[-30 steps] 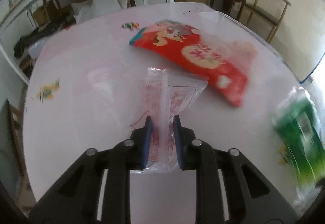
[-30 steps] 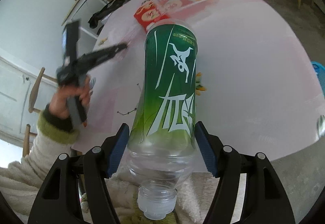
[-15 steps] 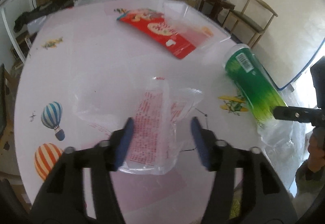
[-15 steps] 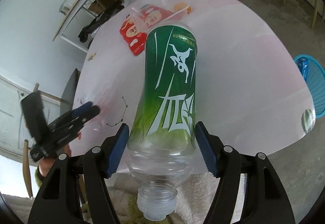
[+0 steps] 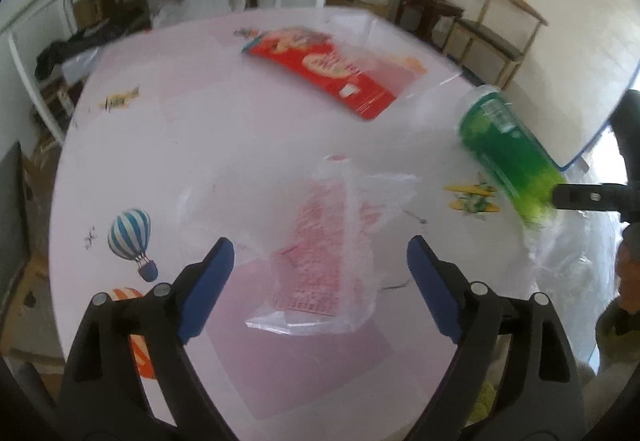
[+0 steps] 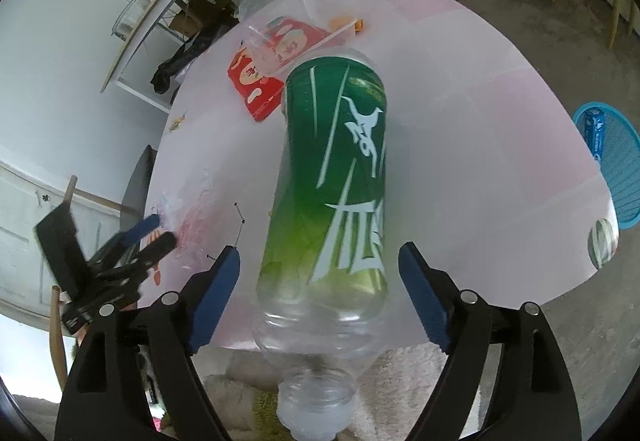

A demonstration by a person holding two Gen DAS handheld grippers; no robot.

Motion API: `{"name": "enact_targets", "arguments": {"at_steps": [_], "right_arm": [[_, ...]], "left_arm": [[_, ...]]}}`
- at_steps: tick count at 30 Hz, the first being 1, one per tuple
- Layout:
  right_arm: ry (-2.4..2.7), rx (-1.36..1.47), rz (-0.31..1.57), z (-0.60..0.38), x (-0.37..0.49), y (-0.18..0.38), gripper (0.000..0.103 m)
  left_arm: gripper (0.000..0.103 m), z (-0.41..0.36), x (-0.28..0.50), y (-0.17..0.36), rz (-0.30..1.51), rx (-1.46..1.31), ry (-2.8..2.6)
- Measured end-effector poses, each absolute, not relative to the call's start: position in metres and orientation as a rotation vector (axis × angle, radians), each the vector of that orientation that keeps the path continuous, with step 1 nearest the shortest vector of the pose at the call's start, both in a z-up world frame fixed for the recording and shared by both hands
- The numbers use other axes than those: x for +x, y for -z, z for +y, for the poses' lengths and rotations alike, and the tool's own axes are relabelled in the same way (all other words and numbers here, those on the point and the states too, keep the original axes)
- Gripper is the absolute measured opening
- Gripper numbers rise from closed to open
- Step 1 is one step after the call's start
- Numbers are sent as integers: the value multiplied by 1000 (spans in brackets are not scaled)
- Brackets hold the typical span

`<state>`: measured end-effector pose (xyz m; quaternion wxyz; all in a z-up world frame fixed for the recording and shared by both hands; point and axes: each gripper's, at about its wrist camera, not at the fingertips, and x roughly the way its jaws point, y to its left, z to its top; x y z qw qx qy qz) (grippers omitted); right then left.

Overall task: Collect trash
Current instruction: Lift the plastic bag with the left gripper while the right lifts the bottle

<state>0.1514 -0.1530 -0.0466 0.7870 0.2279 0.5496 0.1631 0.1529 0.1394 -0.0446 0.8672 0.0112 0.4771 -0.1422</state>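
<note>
Presently both tools stand with fingers spread wide. Left tool point(image 5: 316, 261) hovers above a clear wrapper point(image 5: 328, 245) with red print, which lies crumpled on the pale pink tabletop point(image 5: 240, 129) between the blue pads, touching neither. Farther back on the tabletop lies a red packet point(image 5: 320, 69), partly under clear film. Right tool point(image 6: 318, 273) has a green bottle point(image 6: 336, 177) between its fingers, a gap showing on each side, neck toward the camera and base pointing out over the tabletop; whether anything supports it I cannot tell. Left-wrist view shows the bottle blurred at the tabletop's right edge. Balloon sticker point(image 5: 130, 237) near the left pad. Blue basket point(image 6: 616, 165) on the floor, right.
</note>
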Motion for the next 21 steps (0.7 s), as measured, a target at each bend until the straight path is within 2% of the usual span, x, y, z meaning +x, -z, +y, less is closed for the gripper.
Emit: {"name": "enact_targets", "arguments": {"at_steps": [5, 11, 18, 21], "right_arm": [[-347, 476, 1184, -148, 158, 45, 81], [-338, 440, 1189, -139, 167, 49, 81], [-329, 382, 1192, -127, 169, 55, 81], [-326, 379, 1192, -125, 169, 58, 74]], "left_arm": [[84, 136, 166, 55, 1019, -3, 310], [83, 115, 170, 62, 1022, 94, 308], [64, 105, 171, 70, 1017, 155, 282], [54, 106, 172, 68, 1013, 151, 274]]}}
